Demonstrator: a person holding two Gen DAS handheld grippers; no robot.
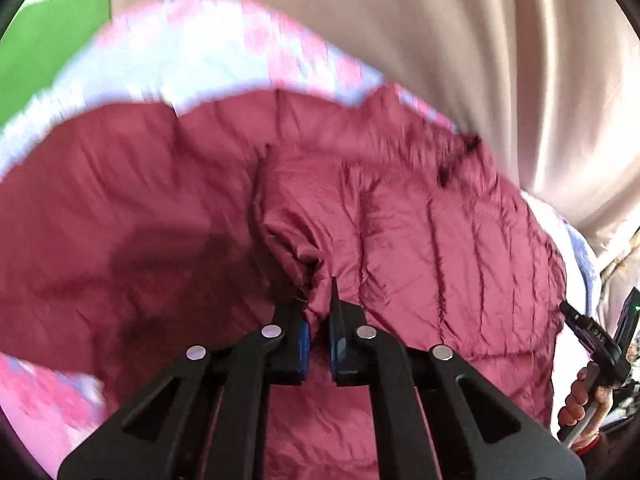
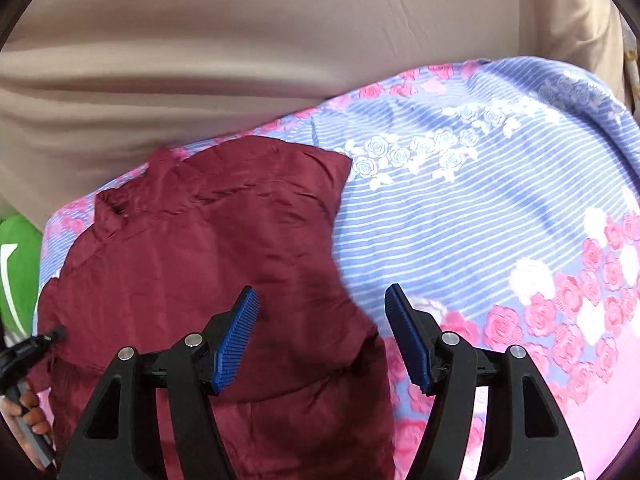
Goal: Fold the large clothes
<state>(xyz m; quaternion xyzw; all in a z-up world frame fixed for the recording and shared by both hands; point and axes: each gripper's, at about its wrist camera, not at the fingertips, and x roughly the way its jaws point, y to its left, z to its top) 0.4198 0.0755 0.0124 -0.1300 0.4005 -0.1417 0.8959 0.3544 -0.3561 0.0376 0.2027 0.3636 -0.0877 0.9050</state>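
A maroon quilted jacket (image 1: 400,208) lies spread on a floral bedsheet (image 1: 192,60). My left gripper (image 1: 318,312) is shut on a bunched fold of the jacket and holds it up close to the camera. In the right wrist view the jacket (image 2: 208,248) lies on the left part of the sheet (image 2: 480,208). My right gripper (image 2: 320,308) is open and empty, hovering over the jacket's right edge. The right gripper also shows at the right edge of the left wrist view (image 1: 576,320), and the left gripper at the left edge of the right wrist view (image 2: 56,334).
A beige curtain (image 2: 240,40) hangs behind the bed. A green object (image 1: 52,32) stands at the far left. The blue-striped, rose-printed sheet spreads wide to the right of the jacket.
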